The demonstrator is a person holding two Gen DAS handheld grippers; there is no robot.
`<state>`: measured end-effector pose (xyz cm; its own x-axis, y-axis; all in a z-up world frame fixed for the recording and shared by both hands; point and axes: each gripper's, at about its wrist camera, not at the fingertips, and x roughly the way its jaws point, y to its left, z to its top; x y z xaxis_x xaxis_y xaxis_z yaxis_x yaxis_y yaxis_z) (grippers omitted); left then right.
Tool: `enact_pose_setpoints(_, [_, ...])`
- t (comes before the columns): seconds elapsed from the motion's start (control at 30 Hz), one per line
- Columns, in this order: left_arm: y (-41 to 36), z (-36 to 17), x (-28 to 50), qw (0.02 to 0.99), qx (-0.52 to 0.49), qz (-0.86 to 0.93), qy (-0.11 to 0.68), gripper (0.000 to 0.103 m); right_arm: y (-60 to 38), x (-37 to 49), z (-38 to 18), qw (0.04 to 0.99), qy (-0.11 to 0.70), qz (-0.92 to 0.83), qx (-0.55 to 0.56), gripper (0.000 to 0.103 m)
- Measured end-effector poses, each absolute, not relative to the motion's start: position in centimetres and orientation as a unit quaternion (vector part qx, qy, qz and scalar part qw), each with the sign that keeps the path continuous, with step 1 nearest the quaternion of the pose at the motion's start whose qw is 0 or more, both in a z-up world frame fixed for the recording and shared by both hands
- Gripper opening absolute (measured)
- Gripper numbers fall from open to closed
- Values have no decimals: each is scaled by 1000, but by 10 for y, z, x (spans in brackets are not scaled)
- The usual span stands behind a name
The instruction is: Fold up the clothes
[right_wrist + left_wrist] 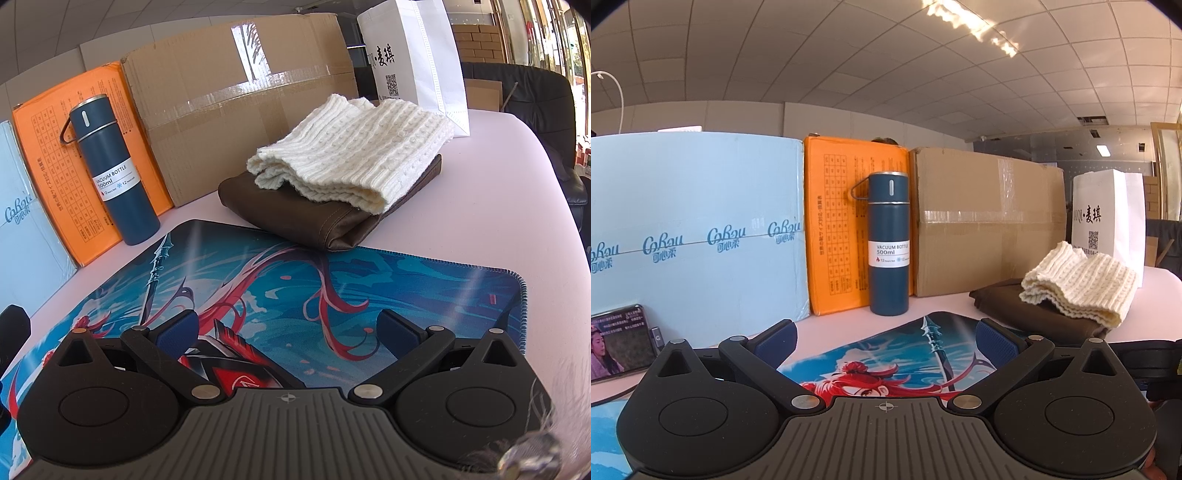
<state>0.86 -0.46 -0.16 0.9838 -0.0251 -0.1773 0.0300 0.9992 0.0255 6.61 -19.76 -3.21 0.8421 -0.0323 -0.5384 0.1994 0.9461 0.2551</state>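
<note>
1. A pale pink tabletop [498, 206] carries a blue printed desk mat [369, 280], under a white tiled ceiling [849, 66].
2. The left gripper [886, 341] and right gripper [288, 330] both gape wide, holding nothing, above the mat.
3. A folded cream knitted sweater [351, 155] lies on a folded brown garment [317, 225], beyond the mat, well ahead of both.
4. A dark blue flask [889, 243] reads "VACUUM BOTTLE 500ml".

Bright daylight, sharp focus; glare streaks on ceiling [975, 27] and box tape [251, 33]; fisheye-bent, dark corners
</note>
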Motion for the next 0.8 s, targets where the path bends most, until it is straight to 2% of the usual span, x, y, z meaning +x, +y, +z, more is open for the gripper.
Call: enact_pose_setpoints(0.8, [-6,-2,8,996,13,-3,93,103,-198,65,-32,948,272,-61,155,103])
